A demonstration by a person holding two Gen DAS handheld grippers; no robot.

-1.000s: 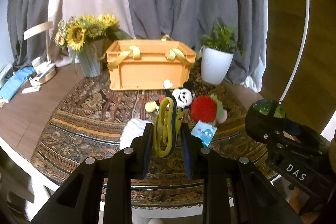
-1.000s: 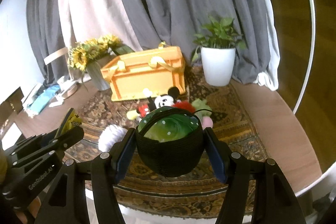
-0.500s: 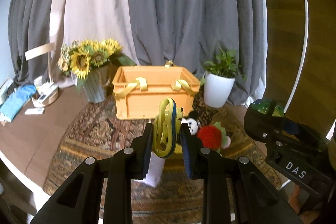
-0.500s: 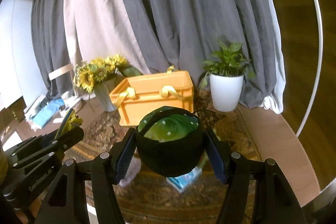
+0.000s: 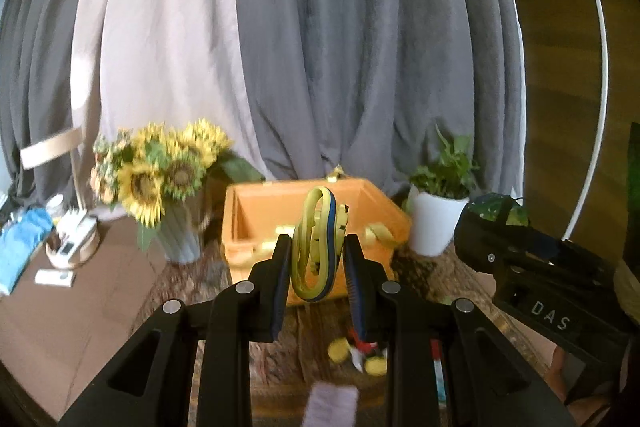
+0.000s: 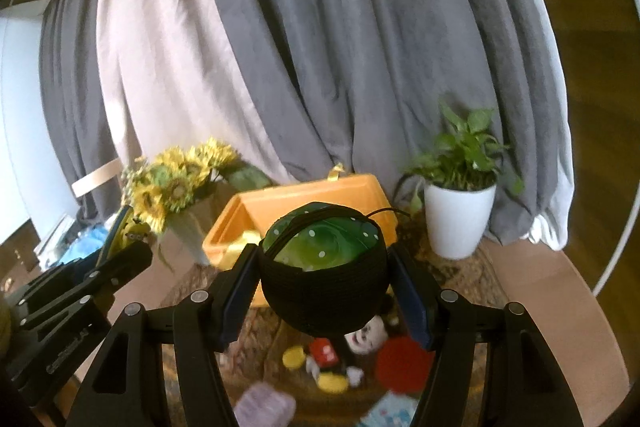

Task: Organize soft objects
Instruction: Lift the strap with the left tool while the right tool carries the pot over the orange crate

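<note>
My left gripper (image 5: 316, 259) is shut on a flat yellow soft toy with a blue stripe (image 5: 316, 243) and holds it in the air in front of the orange basket (image 5: 384, 211). My right gripper (image 6: 324, 287) is shut on a round black pouch with a green dotted lining (image 6: 324, 279), also held above the table, near the orange basket (image 6: 360, 187). A Mickey Mouse plush (image 6: 344, 347), a red pompom toy (image 6: 404, 363) and a white fluffy object (image 6: 264, 407) lie on the patterned rug below. The right gripper shows in the left wrist view (image 5: 492, 239).
A vase of sunflowers (image 5: 160, 183) stands left of the basket and a white potted plant (image 5: 436, 219) right of it. Grey curtains hang behind. A small blue-printed packet (image 6: 388, 411) lies on the rug. Small items (image 5: 64, 247) sit at the table's far left.
Both grippers have risen and moved toward the basket with their objects held. The toys on the rug have dropped lower in both views.
</note>
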